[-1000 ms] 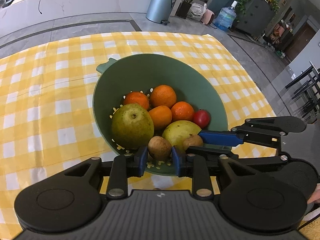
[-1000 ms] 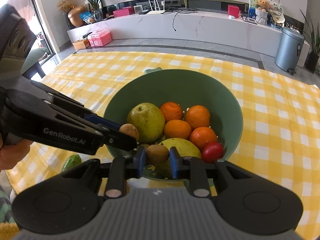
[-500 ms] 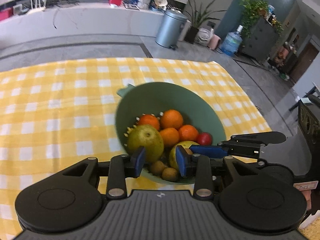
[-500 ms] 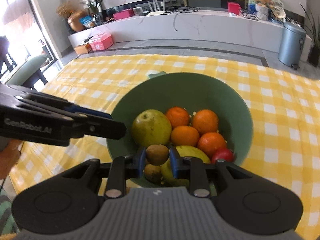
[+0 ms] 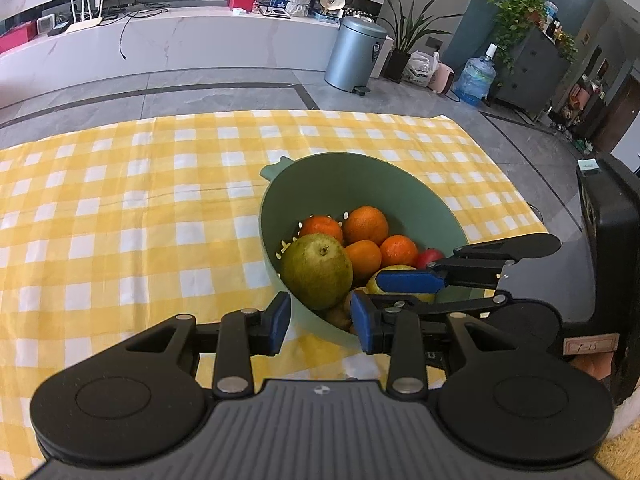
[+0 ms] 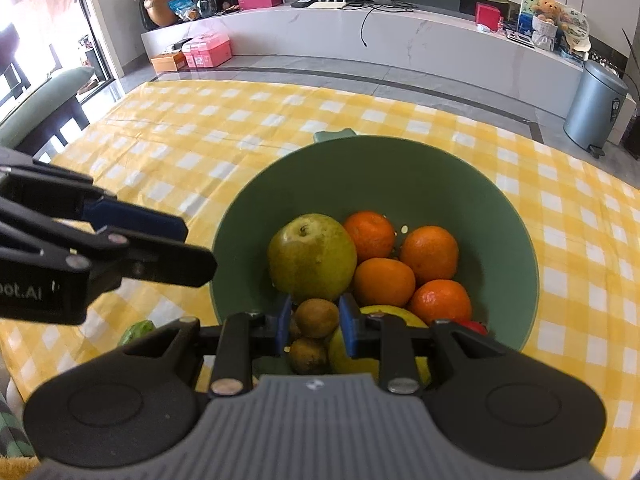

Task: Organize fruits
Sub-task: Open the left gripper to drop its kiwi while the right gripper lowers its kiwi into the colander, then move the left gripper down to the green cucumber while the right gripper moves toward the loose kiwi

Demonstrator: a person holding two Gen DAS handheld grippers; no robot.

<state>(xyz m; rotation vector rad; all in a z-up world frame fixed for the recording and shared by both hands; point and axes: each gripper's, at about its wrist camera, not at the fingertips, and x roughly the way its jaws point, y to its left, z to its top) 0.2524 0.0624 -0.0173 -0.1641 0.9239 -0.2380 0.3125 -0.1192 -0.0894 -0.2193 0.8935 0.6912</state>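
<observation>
— Where the left wrist view is taken, what is seen?
— Left gripper (image 5: 320, 322) spread wide, nothing held, just beside green bowl (image 5: 360, 184); brown fruit mostly hidden.
— Right wrist view?
— Right gripper (image 6: 314, 322) clamped on brown fruit (image 6: 317, 317) over bowl's near rim. Yellow checked cloth (image 6: 192, 152); bin (image 6: 596, 108) noted behind.

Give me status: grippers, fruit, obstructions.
Left gripper open, empty. Right gripper shut on kiwi over bowl. Nothing blocking.
</observation>
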